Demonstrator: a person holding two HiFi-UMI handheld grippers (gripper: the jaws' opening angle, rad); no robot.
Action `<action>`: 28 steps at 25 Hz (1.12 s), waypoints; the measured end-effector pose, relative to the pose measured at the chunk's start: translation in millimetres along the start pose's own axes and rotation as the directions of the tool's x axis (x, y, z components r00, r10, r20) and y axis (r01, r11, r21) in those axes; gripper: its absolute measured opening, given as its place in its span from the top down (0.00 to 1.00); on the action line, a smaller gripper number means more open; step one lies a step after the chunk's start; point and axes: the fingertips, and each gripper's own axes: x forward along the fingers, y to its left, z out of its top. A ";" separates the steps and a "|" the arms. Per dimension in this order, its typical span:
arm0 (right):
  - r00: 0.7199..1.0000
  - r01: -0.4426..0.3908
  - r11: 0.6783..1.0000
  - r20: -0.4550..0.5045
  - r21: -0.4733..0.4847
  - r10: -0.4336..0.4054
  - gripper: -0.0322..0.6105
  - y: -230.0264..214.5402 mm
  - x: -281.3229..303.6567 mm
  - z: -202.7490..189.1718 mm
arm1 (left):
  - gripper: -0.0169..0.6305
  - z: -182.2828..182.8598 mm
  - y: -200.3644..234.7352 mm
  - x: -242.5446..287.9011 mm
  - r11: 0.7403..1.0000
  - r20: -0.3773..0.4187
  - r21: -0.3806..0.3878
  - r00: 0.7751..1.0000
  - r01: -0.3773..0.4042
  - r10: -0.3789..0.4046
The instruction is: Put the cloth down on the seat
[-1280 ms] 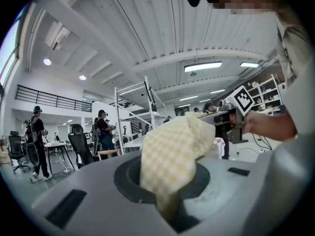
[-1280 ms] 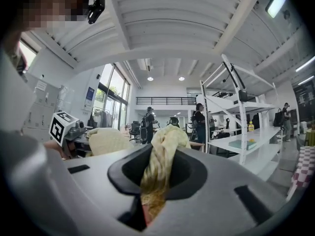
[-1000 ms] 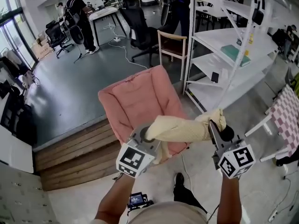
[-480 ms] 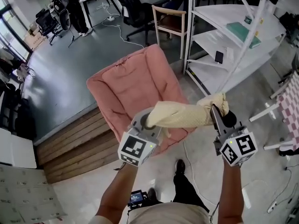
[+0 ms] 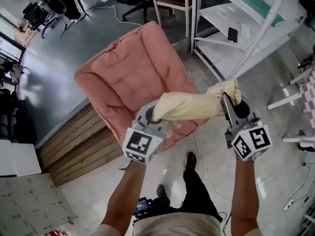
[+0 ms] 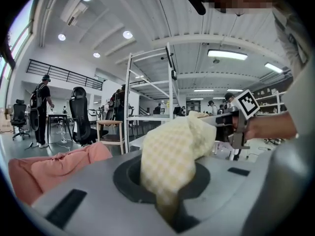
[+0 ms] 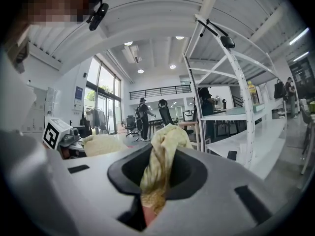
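Pale floor [image 5: 83, 183] lies underfoot. Left hand-held gripper [image 5: 156, 115] and right hand-held gripper [image 5: 227, 100] each clamp one end of the yellow checked cloth [image 5: 189, 107], stretched between them over the front edge of the pink seat [image 5: 125, 77]. White shelving [image 5: 231, 14] stands beyond.

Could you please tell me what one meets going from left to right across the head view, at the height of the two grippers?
Wooden step → left gripper → yellow cloth, gripped at both ends → right gripper.
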 end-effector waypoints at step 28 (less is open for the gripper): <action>0.979 0.058 0.993 -0.199 0.100 -0.038 0.84 -125.7 106.1 -262.3 | 0.91 -235.0 34.4 158.2 0.988 -0.155 -0.146 0.988 -0.041 0.018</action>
